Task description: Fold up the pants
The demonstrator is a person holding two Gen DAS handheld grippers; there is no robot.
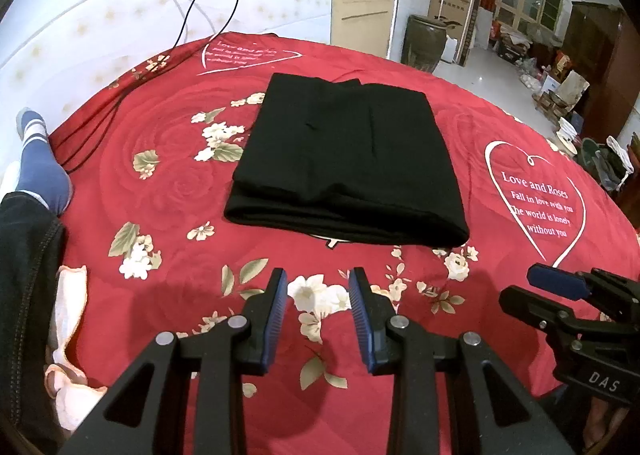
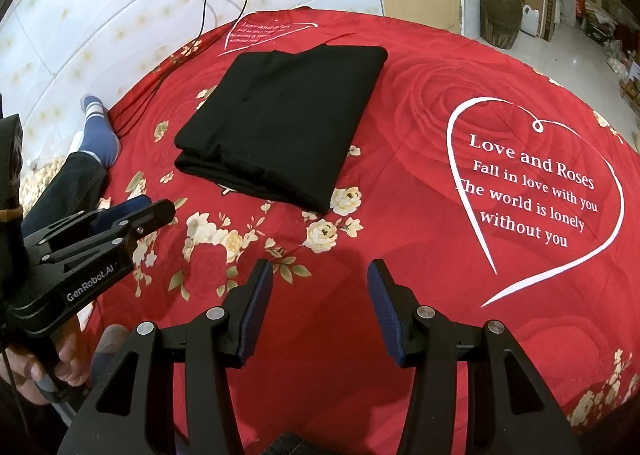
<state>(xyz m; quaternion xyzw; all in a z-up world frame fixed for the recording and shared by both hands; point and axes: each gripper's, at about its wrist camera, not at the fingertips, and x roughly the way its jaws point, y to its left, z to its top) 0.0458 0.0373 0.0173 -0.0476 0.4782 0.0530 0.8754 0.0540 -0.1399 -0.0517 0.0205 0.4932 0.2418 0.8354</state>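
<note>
The black pants point(image 1: 344, 159) lie folded into a flat rectangle in several layers on the red floral bedspread point(image 1: 168, 183); they also show in the right wrist view point(image 2: 280, 119). My left gripper point(image 1: 318, 277) is open and empty, hovering short of the pants' near folded edge. My right gripper point(image 2: 320, 267) is open and empty, nearer than the pants and to their right. The right gripper also shows in the left wrist view point(image 1: 560, 287), and the left gripper in the right wrist view point(image 2: 132, 215).
A person's leg in a blue sock point(image 1: 40, 167) rests at the bed's left edge. Black cables point(image 1: 120, 95) run across the far left of the bedspread. A white heart with text point(image 2: 532, 191) is printed at right. A brown jar point(image 1: 426, 43) and boxes stand beyond the bed.
</note>
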